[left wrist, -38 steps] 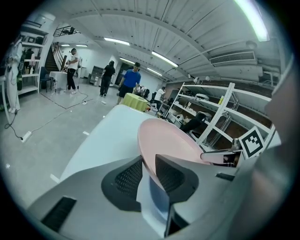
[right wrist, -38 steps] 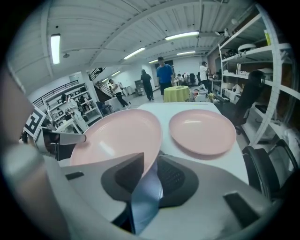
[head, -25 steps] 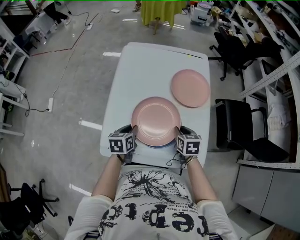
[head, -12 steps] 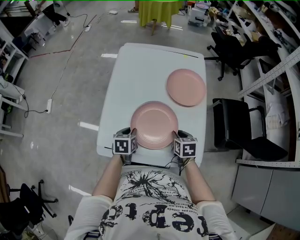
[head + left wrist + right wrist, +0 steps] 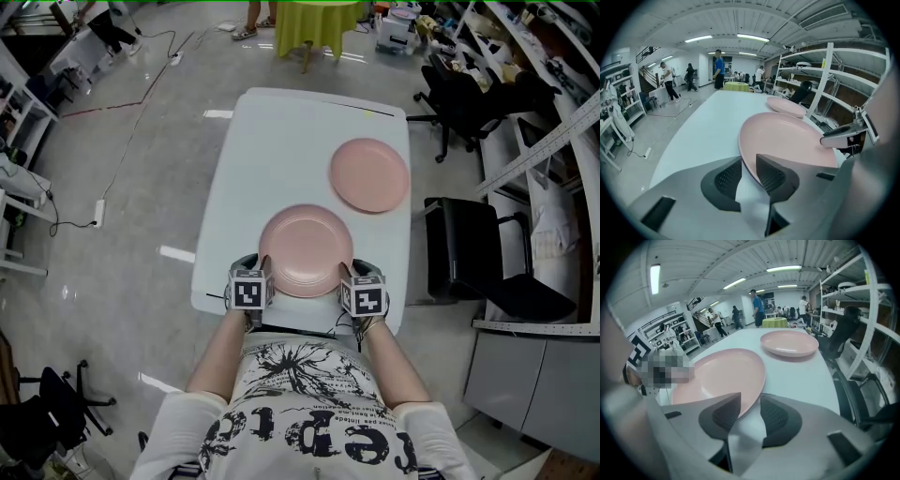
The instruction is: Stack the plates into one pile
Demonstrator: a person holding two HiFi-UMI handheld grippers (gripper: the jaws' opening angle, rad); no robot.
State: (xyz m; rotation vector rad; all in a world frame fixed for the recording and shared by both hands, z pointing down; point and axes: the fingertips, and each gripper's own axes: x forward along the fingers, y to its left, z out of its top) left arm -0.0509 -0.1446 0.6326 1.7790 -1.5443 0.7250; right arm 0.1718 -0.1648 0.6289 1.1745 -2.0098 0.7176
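Two plates, head view: both pink, both lying on the white table (image 5: 281, 141), not stacked.
Near plate, head view: the near plate (image 5: 305, 248) lies flat at the table's near edge, roughly midway along it.
Far plate, head view: the far plate (image 5: 369, 174) sits by the table's right edge, further up the top and well apart from the other.
Tongs, head view: the left gripper (image 5: 262, 266) and the right gripper (image 5: 347, 268) reach in over the table's near edge, one at each side of the near plate's rim.
Left tongs, left gripper view: the left gripper (image 5: 749, 164) has its jaws only narrowly apart with the near plate's (image 5: 787, 140) rim between them. Both pads look to lie against that rim.
Table, left gripper view: the far plate (image 5: 787, 107) shows towards the table's (image 5: 703, 126) far right.
Right tongs, right gripper view: the right gripper (image 5: 751, 404) has just been opening its jaws. The near plate's (image 5: 722, 376) rim stands between them, one pad over the plate. A sliver of table shows between the rim and the other pad, so there is no grip.
Table, right gripper view: the far plate (image 5: 790, 343) rests further up the table (image 5: 797, 376).
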